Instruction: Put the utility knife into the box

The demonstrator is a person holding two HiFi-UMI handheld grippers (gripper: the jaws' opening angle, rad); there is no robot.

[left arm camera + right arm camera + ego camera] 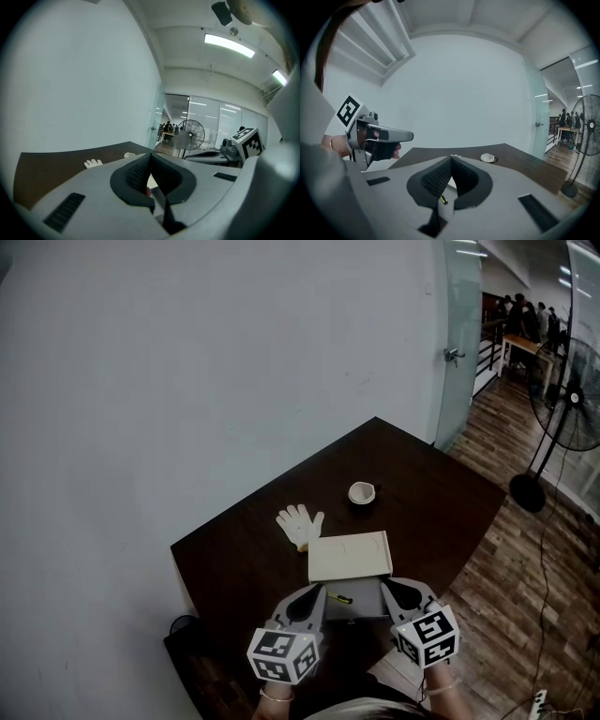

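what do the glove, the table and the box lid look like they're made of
Glove: pale, limp, matte, likely knitted cotton. Table: dark brown with a faint sheen, probably wood or veneer; grain too dim to confirm. Box lid: flat, beige, matte, likely cardboard, possibly plastic.

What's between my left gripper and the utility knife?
Nothing visible. The left gripper, jaws together, points at the yellow utility knife just past its tip, at the grey box edge. The glove and cup lie farther back, out of the way.

The left tool (317, 592) and right tool (389, 585) hover side by side; both jaws pressed together, empty.
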